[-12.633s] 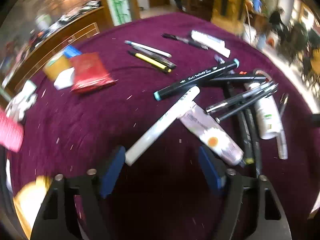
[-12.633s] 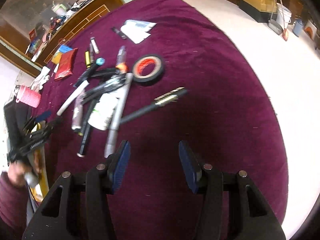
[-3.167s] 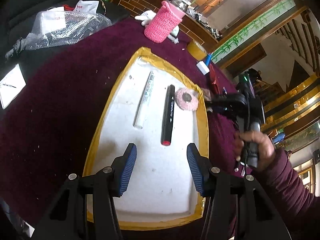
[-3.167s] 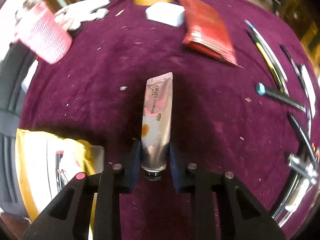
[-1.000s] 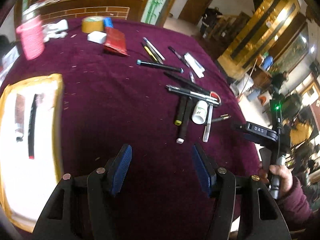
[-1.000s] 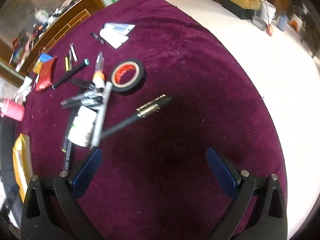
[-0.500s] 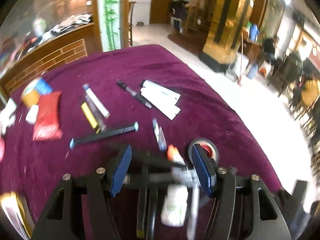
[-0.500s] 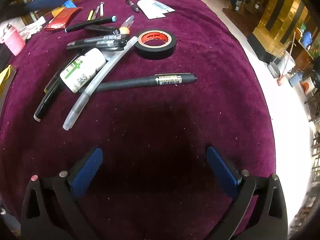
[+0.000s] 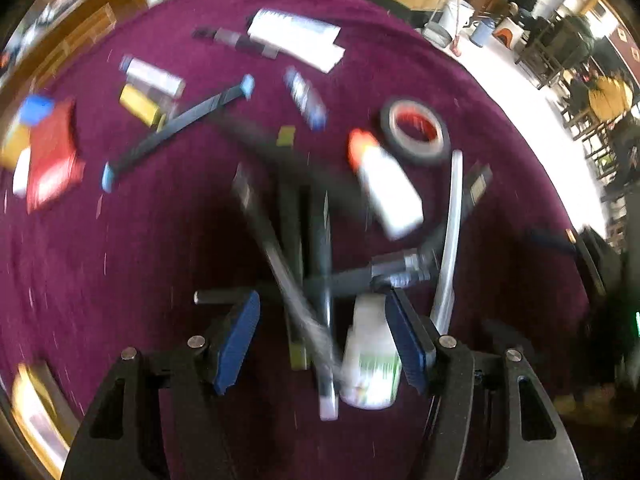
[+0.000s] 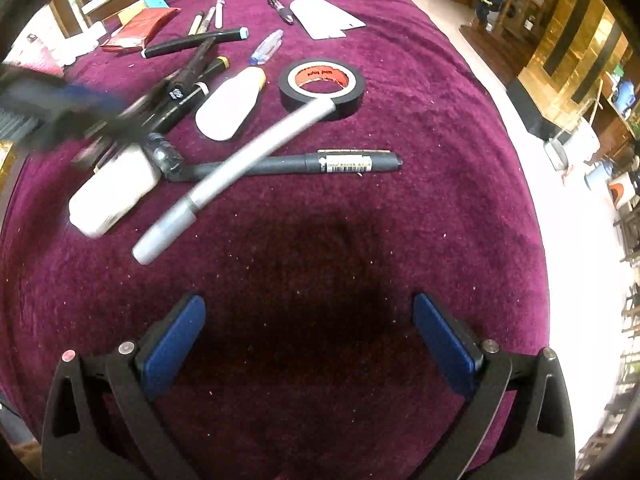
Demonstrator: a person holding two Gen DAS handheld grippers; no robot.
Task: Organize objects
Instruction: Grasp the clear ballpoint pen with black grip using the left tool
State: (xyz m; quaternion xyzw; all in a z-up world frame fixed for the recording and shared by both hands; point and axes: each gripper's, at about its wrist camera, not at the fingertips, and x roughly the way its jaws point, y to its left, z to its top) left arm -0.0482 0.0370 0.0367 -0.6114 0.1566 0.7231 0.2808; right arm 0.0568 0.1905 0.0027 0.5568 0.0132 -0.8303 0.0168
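White bottle [image 9: 370, 364] sits among crossed pens between my left gripper [image 9: 326, 338] jaws, still apart, so I'd centre on it alone before closing; right gripper [image 10: 310, 342] jaws gape empty.

Maroon tablecloth [image 10: 440, 128], black tape roll [image 10: 322, 87] with red core, silver marker [image 10: 236, 176], blue-padded tongs [image 10: 316, 332]

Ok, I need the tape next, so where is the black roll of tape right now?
In the right wrist view the black tape roll lies flat on the purple cloth, upper middle, right of the white squeeze bottle, with the silver marker's tip resting on its near rim.
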